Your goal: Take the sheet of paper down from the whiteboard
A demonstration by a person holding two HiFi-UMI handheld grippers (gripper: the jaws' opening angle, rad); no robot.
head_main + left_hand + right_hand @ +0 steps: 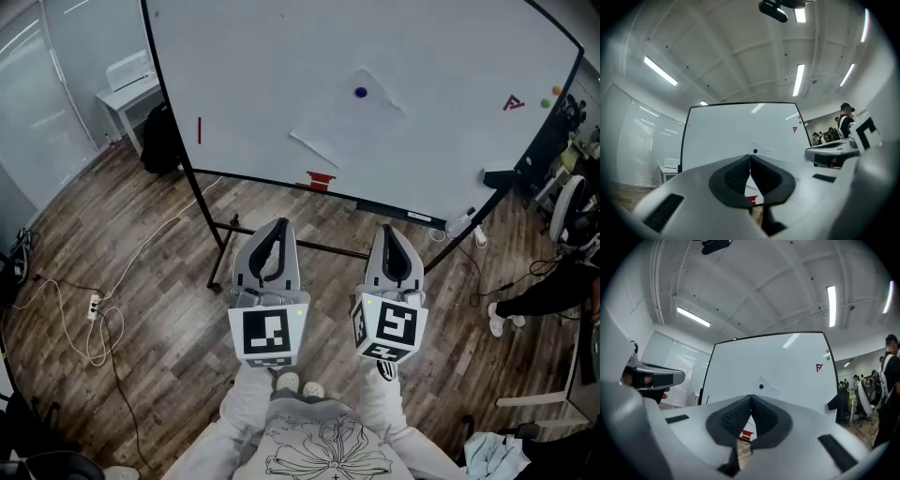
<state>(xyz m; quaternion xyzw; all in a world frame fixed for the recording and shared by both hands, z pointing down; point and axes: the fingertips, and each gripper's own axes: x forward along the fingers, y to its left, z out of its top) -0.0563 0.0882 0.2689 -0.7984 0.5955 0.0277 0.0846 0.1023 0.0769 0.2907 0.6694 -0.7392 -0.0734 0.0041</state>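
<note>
A white sheet of paper (345,120) hangs tilted on the whiteboard (244,84), pinned near its top by a blue magnet (361,92). My left gripper (274,231) and right gripper (391,232) are side by side in front of the board's lower edge, well short of the sheet. Both are shut with nothing between their pads. In the left gripper view the blue magnet (755,151) shows just above the closed tips of the left gripper (750,157). In the right gripper view the magnet (761,386) and the paper's corner (771,389) sit above the tips of the right gripper (751,397).
A red block (320,180) sits at the board's bottom edge and a red mark (199,130) at its left. A red letter magnet (513,103) and small coloured magnets (550,97) are at the right. Cables (94,314) lie on the wooden floor; a white table (131,84) stands at the left.
</note>
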